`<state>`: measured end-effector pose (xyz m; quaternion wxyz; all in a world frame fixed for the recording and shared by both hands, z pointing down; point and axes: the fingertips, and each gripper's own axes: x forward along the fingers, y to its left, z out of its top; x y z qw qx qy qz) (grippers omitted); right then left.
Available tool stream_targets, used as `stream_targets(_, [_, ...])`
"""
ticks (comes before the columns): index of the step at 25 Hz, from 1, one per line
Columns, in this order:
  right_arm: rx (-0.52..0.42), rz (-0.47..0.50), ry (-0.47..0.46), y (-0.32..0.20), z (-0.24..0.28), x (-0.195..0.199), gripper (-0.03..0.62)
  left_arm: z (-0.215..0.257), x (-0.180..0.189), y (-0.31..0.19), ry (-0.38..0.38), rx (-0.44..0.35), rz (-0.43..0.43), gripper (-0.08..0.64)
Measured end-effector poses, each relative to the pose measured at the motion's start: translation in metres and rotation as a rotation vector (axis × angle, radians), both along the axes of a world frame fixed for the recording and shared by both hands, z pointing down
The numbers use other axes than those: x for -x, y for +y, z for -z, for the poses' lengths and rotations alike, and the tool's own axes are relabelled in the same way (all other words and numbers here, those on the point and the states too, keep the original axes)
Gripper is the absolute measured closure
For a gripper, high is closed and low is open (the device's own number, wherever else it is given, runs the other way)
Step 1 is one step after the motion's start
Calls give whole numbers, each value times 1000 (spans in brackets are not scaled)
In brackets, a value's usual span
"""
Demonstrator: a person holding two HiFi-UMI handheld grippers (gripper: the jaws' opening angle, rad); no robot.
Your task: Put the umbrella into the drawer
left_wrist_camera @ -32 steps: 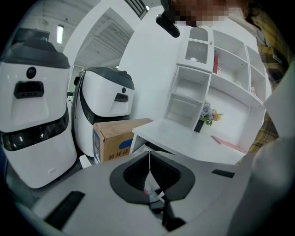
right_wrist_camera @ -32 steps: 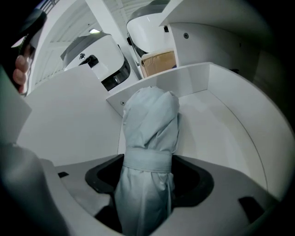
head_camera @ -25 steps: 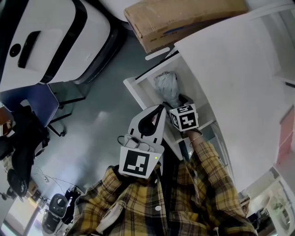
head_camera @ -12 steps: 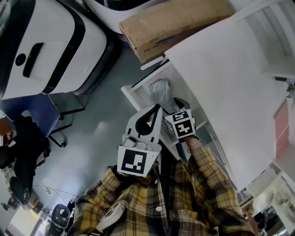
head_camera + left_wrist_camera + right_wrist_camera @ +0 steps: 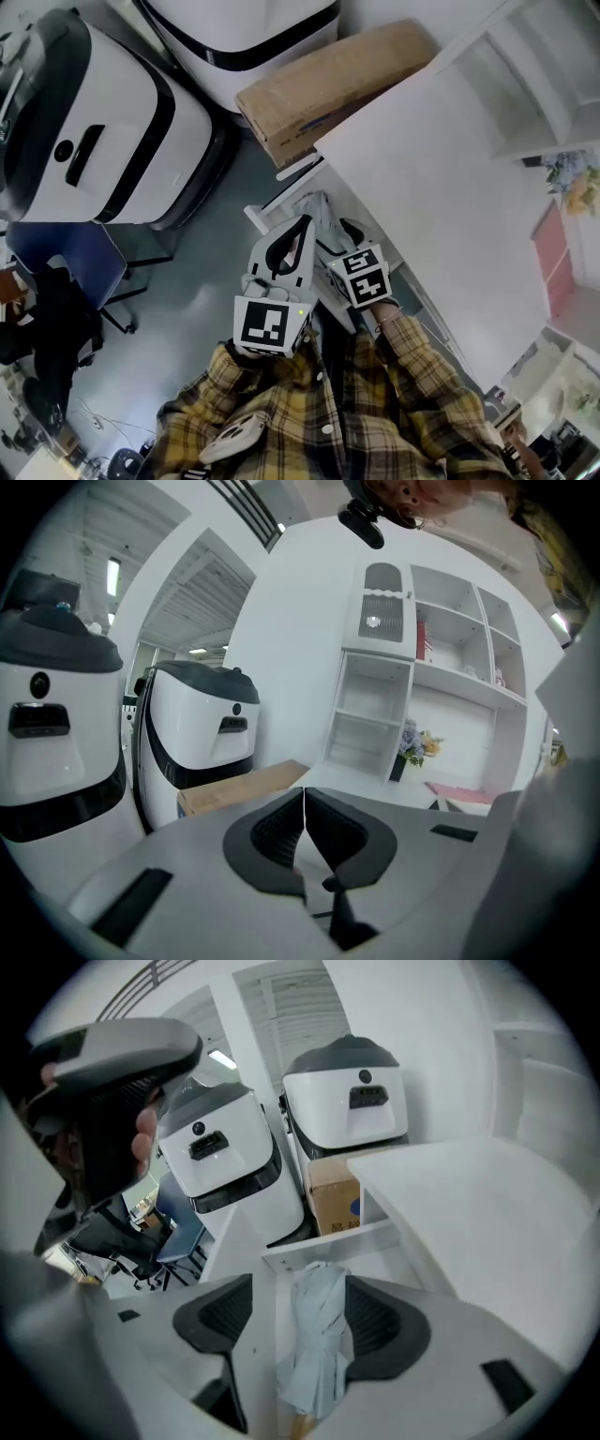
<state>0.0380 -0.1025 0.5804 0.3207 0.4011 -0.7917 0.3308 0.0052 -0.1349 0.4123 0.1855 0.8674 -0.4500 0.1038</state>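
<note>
A folded pale grey umbrella (image 5: 314,1335) lies lengthwise inside the open white drawer (image 5: 330,1241), which juts out from under a white tabletop (image 5: 441,187). My right gripper (image 5: 298,1290) hangs over it, open, its dark pads either side of the fabric with a gap on the left. In the head view the umbrella (image 5: 320,208) shows just beyond the right gripper (image 5: 337,239) and its marker cube. My left gripper (image 5: 302,225) is shut and holds nothing, its tip beside the drawer's outer wall (image 5: 272,202). In its own view the left gripper (image 5: 305,803) points at the room.
Two large white machines with black bands (image 5: 94,141) stand on the grey floor left of the drawer. A cardboard box (image 5: 328,84) sits just past the drawer's end. A blue chair (image 5: 56,244) is at the far left. White shelves (image 5: 375,705) line the wall.
The head view has swung, so the scene sits lower and further left. Both grippers keep their places at the drawer; the umbrella still lies inside it.
</note>
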Motion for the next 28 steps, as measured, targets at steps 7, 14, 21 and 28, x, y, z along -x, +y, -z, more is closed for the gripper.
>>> stream_targets(7, [-144, -46, -67, -12, 81, 0, 316, 43, -9, -8, 19, -86, -32, 537])
stream_targets(14, [-340, -48, -79, -17, 167, -4, 322, 75, -11, -3, 20, -136, -47, 537])
stream_targets(21, [-514, -72, -100, -14, 245, -26, 358, 105, -20, 7, 42, -182, -74, 537])
stream_targets(28, [-688, -141, -155, -2, 310, -56, 424, 138, -49, 20, 70, -243, -166, 537])
